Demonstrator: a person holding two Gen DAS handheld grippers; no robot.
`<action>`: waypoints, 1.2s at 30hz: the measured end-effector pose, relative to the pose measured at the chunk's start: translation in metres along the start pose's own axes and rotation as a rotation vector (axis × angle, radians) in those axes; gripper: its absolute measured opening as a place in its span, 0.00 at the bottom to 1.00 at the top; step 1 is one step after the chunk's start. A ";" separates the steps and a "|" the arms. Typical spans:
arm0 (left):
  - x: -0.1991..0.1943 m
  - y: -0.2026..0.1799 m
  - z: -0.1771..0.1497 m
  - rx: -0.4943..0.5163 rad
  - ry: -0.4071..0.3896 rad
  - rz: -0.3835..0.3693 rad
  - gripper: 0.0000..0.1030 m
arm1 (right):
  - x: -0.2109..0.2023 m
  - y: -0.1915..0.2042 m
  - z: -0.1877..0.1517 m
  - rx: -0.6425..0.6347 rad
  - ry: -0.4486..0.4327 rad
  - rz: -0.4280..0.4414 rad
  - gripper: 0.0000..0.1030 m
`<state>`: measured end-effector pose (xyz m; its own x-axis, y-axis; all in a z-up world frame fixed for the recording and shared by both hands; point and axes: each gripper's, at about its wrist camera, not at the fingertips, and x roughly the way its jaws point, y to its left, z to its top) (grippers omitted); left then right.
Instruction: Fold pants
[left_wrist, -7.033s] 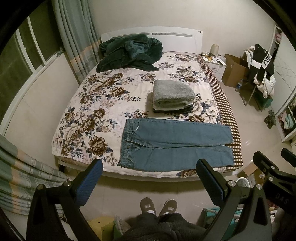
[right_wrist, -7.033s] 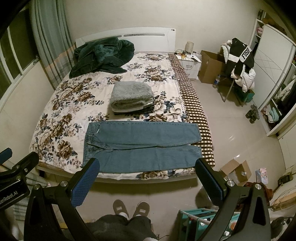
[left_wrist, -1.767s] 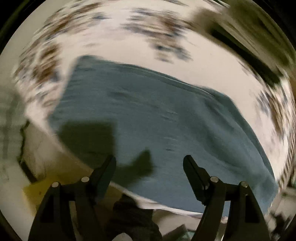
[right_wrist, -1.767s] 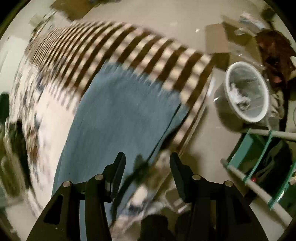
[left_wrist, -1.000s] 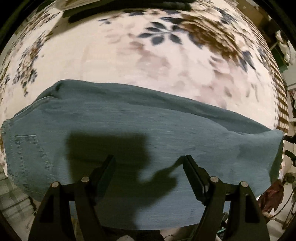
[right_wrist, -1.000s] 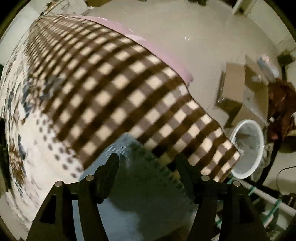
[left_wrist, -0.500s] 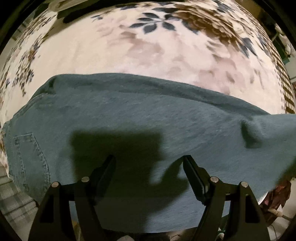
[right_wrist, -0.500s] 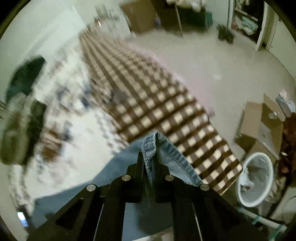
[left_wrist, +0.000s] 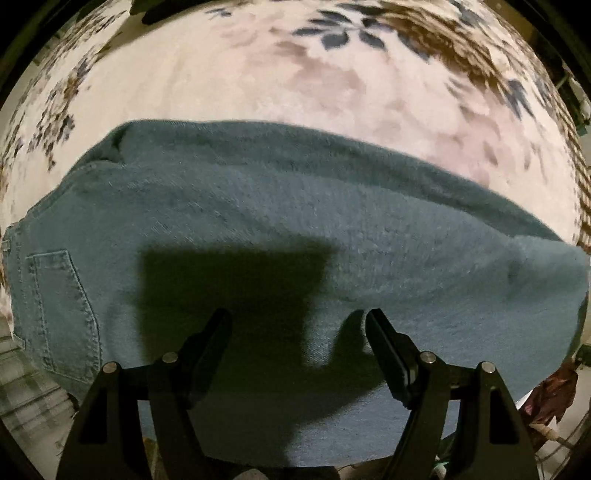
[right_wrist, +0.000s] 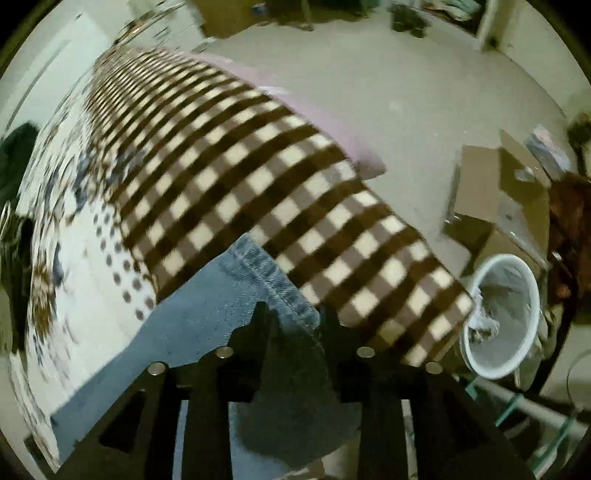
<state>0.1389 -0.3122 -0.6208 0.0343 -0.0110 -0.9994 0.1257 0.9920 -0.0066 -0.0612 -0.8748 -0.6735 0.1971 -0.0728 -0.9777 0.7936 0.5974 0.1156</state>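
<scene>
Right wrist view: the right gripper (right_wrist: 295, 314) is seen clamped on the hem end of the pants (right_wrist: 192, 332), with denim pinched between its nearly closed jaws just at the edge of the checked blanket (right_wrist: 280, 206). A white bin (right_wrist: 502, 317) and a cardboard box (right_wrist: 495, 192) are seen on the floor beyond the bed's corner. In the left wrist view the left gripper (left_wrist: 298, 328) is held with its jaws spread wide, nothing between them, low over the mid-leg of the pants (left_wrist: 295, 221), which are laid across the floral bedspread (left_wrist: 258, 74) with the back pocket (left_wrist: 62, 306) at the left.

The step in hand is judged to be the lengthwise fold, the hem being carried toward the waistband. It would be done well if both layers of the hem were kept in the pinch, the cloth were lifted only enough to clear the leg beneath, and the edges were laid flush with the waist; the open left gripper could be pressed at the intended crease so that the fold line is kept straight.

Compared with half a second earlier, the right gripper's grasp is unchanged, but the hem is now seen lower and closer to the blanket. The left view is nearly the same, with the lifted bulge at the right less marked.
</scene>
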 end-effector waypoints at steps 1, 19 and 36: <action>-0.003 -0.003 -0.001 -0.003 0.002 -0.007 0.71 | -0.007 0.007 -0.004 -0.008 0.006 0.020 0.34; -0.006 0.004 -0.038 -0.121 -0.044 0.054 0.78 | 0.018 0.316 -0.143 -0.744 0.396 0.296 0.34; 0.026 -0.028 -0.010 -0.182 -0.050 0.110 0.86 | 0.031 0.337 -0.133 -0.706 0.308 0.256 0.01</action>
<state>0.1261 -0.3393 -0.6472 0.0875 0.0965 -0.9915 -0.0626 0.9939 0.0912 0.1357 -0.5695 -0.6880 0.0742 0.2960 -0.9523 0.1743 0.9364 0.3046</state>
